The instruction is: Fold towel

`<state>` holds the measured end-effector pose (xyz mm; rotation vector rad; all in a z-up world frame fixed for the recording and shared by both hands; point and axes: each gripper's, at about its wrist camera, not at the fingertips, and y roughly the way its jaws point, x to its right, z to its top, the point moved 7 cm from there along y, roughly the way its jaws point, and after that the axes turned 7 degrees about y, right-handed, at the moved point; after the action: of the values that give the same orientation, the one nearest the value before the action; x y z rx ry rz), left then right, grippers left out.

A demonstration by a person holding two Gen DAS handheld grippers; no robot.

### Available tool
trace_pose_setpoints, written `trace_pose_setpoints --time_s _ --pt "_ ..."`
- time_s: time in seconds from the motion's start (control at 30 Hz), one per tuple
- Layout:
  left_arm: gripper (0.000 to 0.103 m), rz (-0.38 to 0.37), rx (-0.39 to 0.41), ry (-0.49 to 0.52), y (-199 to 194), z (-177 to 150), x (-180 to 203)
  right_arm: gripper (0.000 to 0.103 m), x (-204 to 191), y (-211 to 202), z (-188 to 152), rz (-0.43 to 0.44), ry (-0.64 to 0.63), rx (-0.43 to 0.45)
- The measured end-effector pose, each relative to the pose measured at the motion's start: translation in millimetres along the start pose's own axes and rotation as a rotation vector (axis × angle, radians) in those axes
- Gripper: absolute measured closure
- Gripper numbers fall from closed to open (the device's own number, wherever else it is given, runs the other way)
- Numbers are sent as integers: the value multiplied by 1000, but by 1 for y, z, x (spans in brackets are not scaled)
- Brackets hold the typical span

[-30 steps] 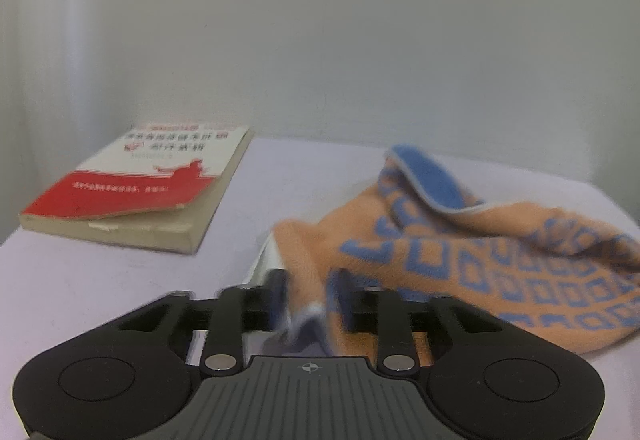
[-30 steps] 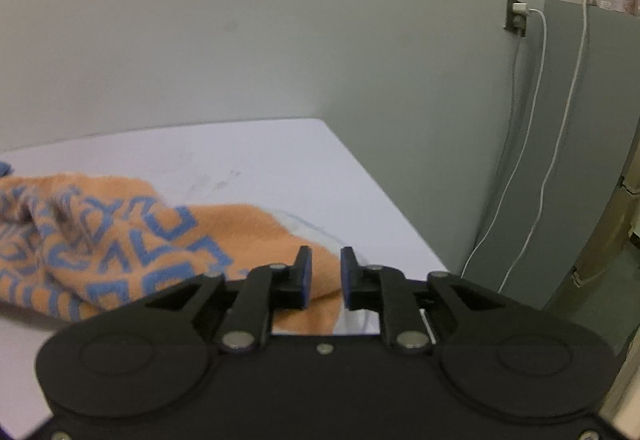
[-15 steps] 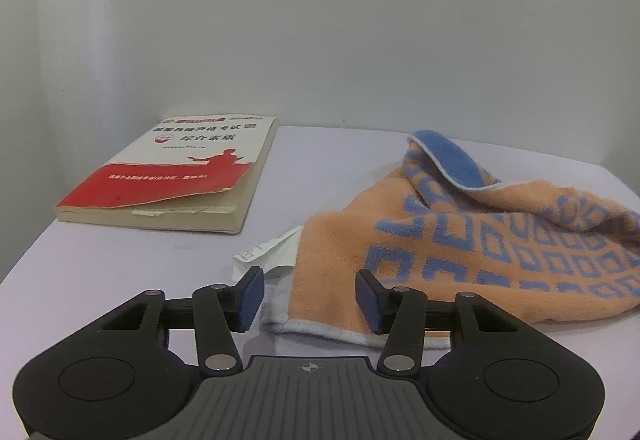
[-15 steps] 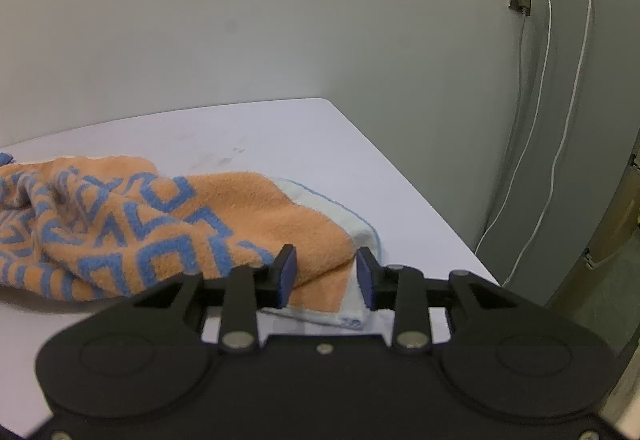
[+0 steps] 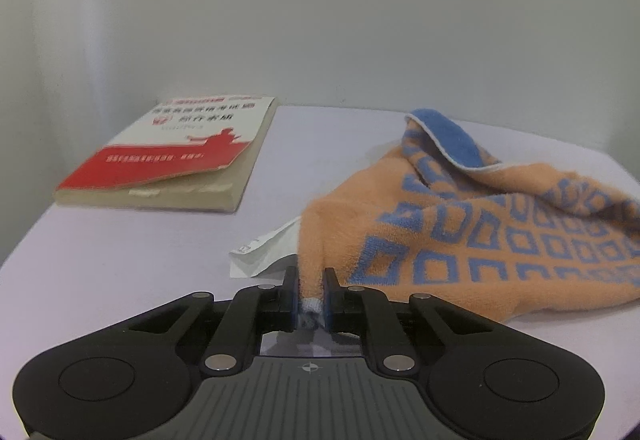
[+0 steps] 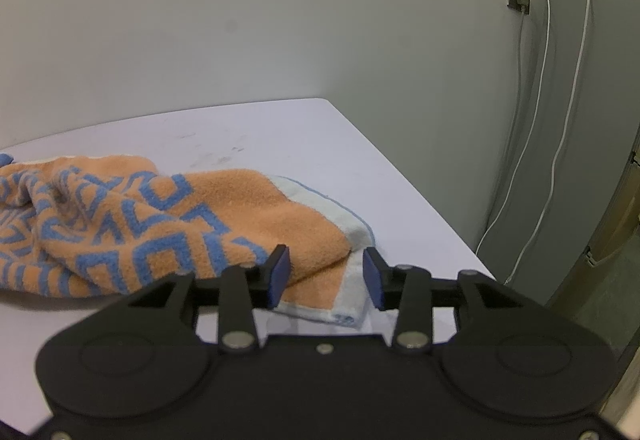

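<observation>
Left wrist view: my left tool, angled down, closes on the orange towel corner near the surface front edge, jaws wider earlier. My right tool opens, straddling the other corner untouched.

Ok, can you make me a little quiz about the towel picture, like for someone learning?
1. True or false: the left gripper is pinching a corner of the towel.
2. What lies on the table to the left of the towel? A) a cup B) a book C) a shoe
3. Fill in: the towel is orange with a ____ pattern.

Key: 1 true: its pads press on the cloth. 2 B: the book has a red and white cover. 3 blue.
</observation>
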<state>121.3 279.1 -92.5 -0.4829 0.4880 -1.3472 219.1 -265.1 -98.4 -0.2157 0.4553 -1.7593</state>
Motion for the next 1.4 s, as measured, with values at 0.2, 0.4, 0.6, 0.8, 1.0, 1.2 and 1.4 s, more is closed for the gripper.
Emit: trace_pose_setpoints --time_s 0.2,0.4,0.6,0.8,1.0,1.2,1.4 --pt "86 42 -26 64 -13 -10 0 61 -2 -2 5 9 -4 14" --pt "78 63 50 49 -31 6 -7 61 -12 -3 13 44 -6 32" --pt "55 -74 180 31 -36 35 22 53 -40 -15 23 133 -65 53" --pt "34 -204 170 64 4 48 65 50 -68 -20 24 174 -150 47" --pt "33 -265 190 95 27 52 89 50 -94 -6 48 250 -154 26" --pt "21 -310 184 111 33 50 93 50 -136 50 53 365 -207 -133" --pt "21 -325 132 116 40 47 94 78 -152 75 34 379 -234 -257"
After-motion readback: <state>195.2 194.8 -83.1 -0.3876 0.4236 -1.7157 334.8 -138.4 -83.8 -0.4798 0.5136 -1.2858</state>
